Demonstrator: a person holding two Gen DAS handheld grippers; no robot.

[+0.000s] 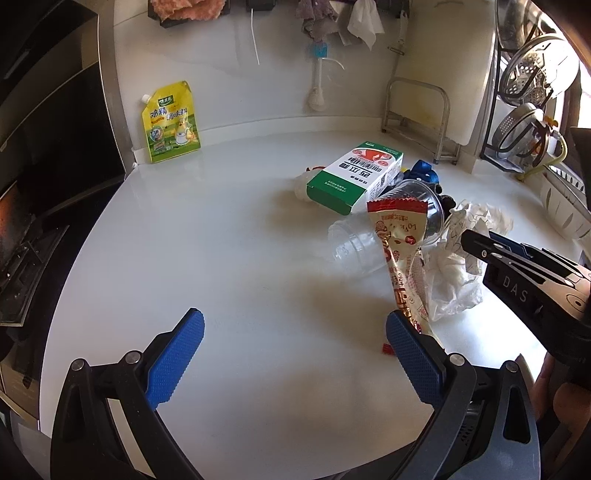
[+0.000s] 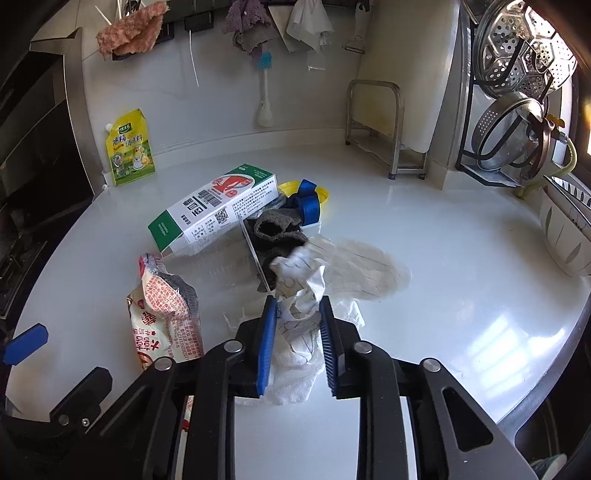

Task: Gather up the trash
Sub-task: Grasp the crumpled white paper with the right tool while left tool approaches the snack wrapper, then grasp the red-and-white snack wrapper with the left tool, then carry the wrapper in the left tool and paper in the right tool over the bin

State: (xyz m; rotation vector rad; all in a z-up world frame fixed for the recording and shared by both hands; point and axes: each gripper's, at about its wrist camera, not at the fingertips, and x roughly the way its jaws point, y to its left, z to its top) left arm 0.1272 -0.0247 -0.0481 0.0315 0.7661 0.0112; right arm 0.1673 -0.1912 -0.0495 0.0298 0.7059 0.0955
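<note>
A pile of trash lies on the white counter (image 1: 221, 240): a green and white carton (image 1: 354, 177), a clear plastic cup (image 1: 369, 240) on its side, a red and white snack wrapper (image 1: 399, 251), crumpled white paper (image 1: 454, 273) and a dark cloth. My left gripper (image 1: 295, 328) is open and empty, just left of the wrapper. My right gripper (image 2: 297, 325) is shut on the crumpled paper (image 2: 301, 291). The carton (image 2: 214, 206), wrapper (image 2: 166, 306), dark cloth (image 2: 277, 229) and a blue strap (image 2: 308, 203) lie around it.
A yellow seasoning pouch (image 1: 171, 123) leans on the back wall. A metal stand (image 1: 417, 114) and a rack with steamer baskets (image 1: 532, 85) are at the right. A stove (image 1: 22, 251) borders the counter's left. Cloths hang on the wall (image 2: 243, 26).
</note>
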